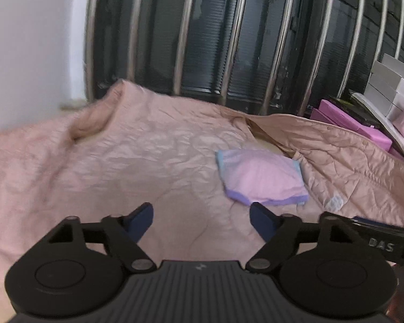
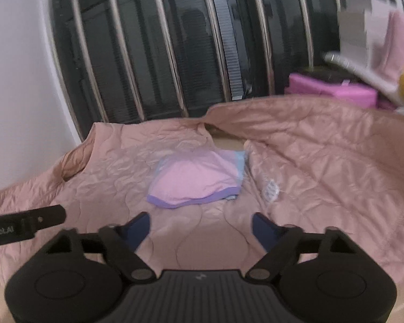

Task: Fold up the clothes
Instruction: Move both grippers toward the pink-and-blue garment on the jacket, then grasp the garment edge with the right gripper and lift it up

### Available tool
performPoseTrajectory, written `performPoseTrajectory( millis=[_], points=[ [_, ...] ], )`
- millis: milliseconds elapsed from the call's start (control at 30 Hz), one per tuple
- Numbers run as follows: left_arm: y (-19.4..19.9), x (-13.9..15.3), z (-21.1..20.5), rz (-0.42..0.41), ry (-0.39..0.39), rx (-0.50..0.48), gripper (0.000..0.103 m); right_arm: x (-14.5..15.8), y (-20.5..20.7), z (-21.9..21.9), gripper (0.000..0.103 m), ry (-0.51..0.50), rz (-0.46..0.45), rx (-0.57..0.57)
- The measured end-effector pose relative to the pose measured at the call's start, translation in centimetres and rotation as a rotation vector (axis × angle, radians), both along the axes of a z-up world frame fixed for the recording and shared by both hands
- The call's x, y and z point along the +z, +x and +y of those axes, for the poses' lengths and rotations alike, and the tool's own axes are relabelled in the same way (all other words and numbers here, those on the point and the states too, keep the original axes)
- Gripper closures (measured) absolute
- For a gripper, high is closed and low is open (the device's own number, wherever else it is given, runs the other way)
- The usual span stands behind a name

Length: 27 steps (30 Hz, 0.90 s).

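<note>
We hold the left gripper (image 1: 200, 220) and right gripper (image 2: 200, 227) released, empty, above the quilt (image 1: 148, 148); the folded garment (image 2: 199, 180) lies just ahead.

Landmark: a wrinkled pink quilt (image 1: 153, 145) is spread across the bed.
Window: a dark window with metal bars (image 1: 183, 35) is seen behind the quilt's far edge.
Wall: a white wall (image 1: 32, 43) is seen beyond the quilt's far left corner.
Boxes: magenta boxes (image 1: 347, 121) are stacked at the quilt's far right edge.
White boxes: pale boxes (image 1: 387, 80) are piled above the magenta boxes.
</note>
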<state>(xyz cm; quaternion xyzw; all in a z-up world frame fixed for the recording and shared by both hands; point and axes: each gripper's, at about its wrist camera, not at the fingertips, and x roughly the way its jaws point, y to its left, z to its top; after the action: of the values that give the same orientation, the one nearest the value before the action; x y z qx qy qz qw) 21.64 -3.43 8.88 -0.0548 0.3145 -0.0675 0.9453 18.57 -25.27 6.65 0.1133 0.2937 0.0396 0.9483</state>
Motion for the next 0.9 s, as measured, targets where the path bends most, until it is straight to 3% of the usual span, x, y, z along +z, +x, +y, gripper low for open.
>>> performPoseTrajectory(
  millis=[100, 200, 267, 300, 400, 467, 500, 533, 567, 600, 667, 767, 900],
  points=[
    [3.4, -1.2, -0.7, 0.067, -0.055, 0.011, 0.031, -1.0, 3.6, -1.8, 0.040, 0.101, 0.042, -0.029],
    [6.1, -2.9, -0.9, 0.130, -0.112, 0.045, 0.032, -2.6, 7.2, -4.1, 0.041, 0.245, 0.096, -0.074],
    [7.9, -4.0, -1.1, 0.171, -0.150, 0.068, 0.029, -3.8, 9.3, -5.2, 0.041, 0.305, 0.131, -0.112],
    [8.8, -4.6, -1.2, 0.192, -0.169, 0.079, 0.021, -4.3, 10.2, -5.7, 0.041, 0.331, 0.149, -0.129],
    [10.9, -6.1, -1.2, 0.238, -0.227, 0.097, 0.020, -5.8, 12.4, -6.4, 0.041, 0.393, 0.188, -0.155],
    [11.5, -6.8, -1.3, 0.236, -0.269, 0.088, 0.027, -6.4, 13.4, -6.4, 0.050, 0.399, 0.193, -0.161],
    [11.7, -7.0, -1.3, 0.238, -0.290, 0.084, 0.044, -6.7, 13.8, -6.3, 0.060, 0.404, 0.194, -0.161],
    [11.9, -7.3, -1.2, 0.243, -0.316, 0.083, 0.075, -6.8, 14.2, -6.2, 0.067, 0.411, 0.191, -0.156],
    [12.2, -7.4, -0.8, 0.261, -0.362, 0.091, 0.090, -6.8, 14.4, -6.1, 0.089, 0.418, 0.186, -0.150],
    [12.4, -7.5, -0.4, 0.273, -0.412, 0.096, 0.101, -6.8, 14.4, -5.9, 0.096, 0.424, 0.176, -0.144],
    [12.3, -6.8, 0.0, 0.233, -0.500, 0.061, 0.102, -6.3, 14.3, -5.6, 0.097, 0.436, 0.155, -0.122],
    [11.5, -4.5, -0.2, 0.137, -0.456, 0.039, 0.103, -4.8, 13.8, -5.5, 0.098, 0.479, 0.104, -0.081],
    [9.4, -0.1, 0.6, -0.001, -0.483, -0.036, 0.103, -0.3, 11.9, -5.5, 0.100, 0.559, -0.035, 0.021]
  ],
)
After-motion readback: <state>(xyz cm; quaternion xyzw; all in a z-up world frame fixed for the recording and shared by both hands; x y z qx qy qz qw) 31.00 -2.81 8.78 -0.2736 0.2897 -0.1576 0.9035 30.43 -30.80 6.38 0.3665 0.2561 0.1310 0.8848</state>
